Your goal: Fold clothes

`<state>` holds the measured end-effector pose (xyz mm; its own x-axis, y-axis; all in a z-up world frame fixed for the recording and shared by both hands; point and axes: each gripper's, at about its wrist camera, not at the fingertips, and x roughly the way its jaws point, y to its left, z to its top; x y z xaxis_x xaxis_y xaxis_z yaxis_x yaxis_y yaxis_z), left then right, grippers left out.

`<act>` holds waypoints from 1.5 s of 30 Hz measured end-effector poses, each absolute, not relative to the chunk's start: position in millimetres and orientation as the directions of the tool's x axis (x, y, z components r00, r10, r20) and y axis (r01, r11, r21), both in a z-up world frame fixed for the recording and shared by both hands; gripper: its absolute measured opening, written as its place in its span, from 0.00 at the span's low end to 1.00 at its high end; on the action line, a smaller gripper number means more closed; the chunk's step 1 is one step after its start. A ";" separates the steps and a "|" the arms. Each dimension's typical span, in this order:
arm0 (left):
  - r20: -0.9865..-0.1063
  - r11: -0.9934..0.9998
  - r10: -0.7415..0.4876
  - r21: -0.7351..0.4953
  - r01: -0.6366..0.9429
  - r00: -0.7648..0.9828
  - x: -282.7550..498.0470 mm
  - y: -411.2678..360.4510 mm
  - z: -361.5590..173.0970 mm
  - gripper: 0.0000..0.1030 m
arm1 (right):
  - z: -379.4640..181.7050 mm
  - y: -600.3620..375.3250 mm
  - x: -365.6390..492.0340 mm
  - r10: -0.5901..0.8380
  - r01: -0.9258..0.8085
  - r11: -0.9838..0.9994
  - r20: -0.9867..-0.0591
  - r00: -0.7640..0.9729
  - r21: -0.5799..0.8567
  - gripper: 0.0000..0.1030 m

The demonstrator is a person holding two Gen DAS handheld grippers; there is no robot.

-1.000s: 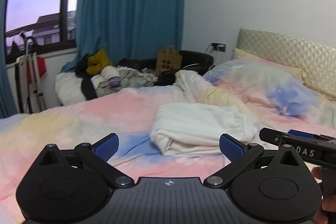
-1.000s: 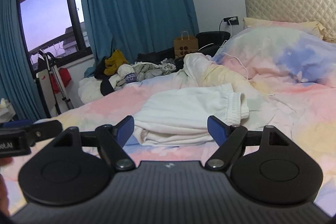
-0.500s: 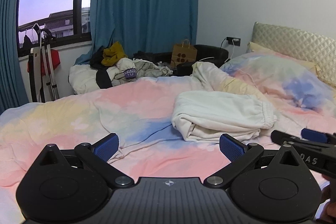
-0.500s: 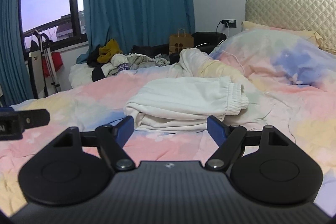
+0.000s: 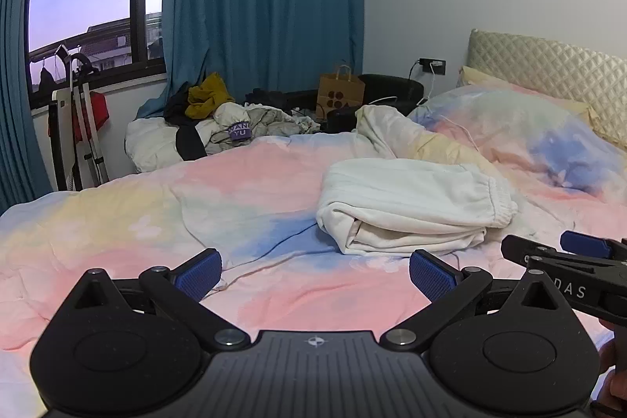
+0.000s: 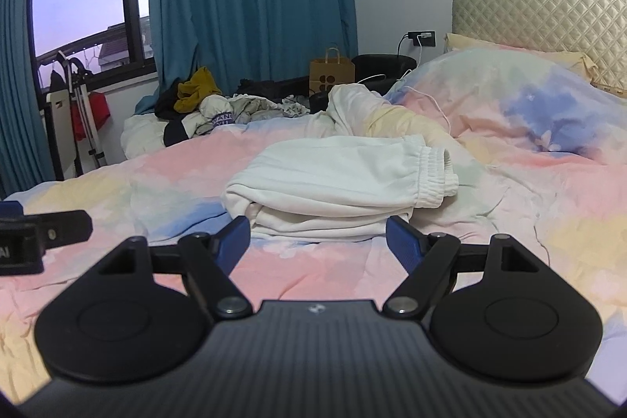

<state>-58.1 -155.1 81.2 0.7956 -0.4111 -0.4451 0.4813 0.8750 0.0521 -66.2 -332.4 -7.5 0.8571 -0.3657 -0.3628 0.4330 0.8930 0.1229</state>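
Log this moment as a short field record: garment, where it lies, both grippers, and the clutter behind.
garment: white folded garment, elastic cuff end toward the headboard
surface: pastel bedspread
left gripper: open, nothing between the pads
right gripper: open, just short of the garment
background: heap of unfolded clothes, paper bag, blue curtains

Folded white garment [image 6: 337, 183] before wide jaws

Folded white sweatpants [image 6: 337, 179] on bed
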 end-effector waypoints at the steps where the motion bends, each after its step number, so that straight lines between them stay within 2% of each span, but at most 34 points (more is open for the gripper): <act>1: -0.445 0.875 -0.410 0.052 0.481 0.796 -58.4 -155.0 80.9 1.00 | -7.5 -332.0 -66.4 -0.367 0.435 0.892 -0.363 0.856 0.123 0.76; 14: -0.443 0.874 -0.414 0.049 0.483 0.795 -64.4 -151.2 81.8 1.00 | -5.9 -327.5 -65.9 -0.395 0.456 0.885 -0.366 0.843 0.096 0.76; 19: -0.490 0.870 -0.422 0.018 0.493 0.763 -59.6 -151.6 76.8 1.00 | -7.9 -331.1 -64.4 -0.400 0.468 0.878 -0.379 0.834 0.102 0.76; 29: -0.497 0.871 -0.390 0.075 0.486 0.775 -67.9 -155.1 71.5 1.00 | -8.5 -333.9 -61.7 -0.402 0.475 0.874 -0.396 0.825 0.101 0.76; 45: -0.523 0.890 -0.370 0.040 0.455 0.768 -72.9 -134.1 77.9 1.00 | -4.7 -328.0 -55.6 -0.425 0.491 0.869 -0.419 0.802 0.059 0.76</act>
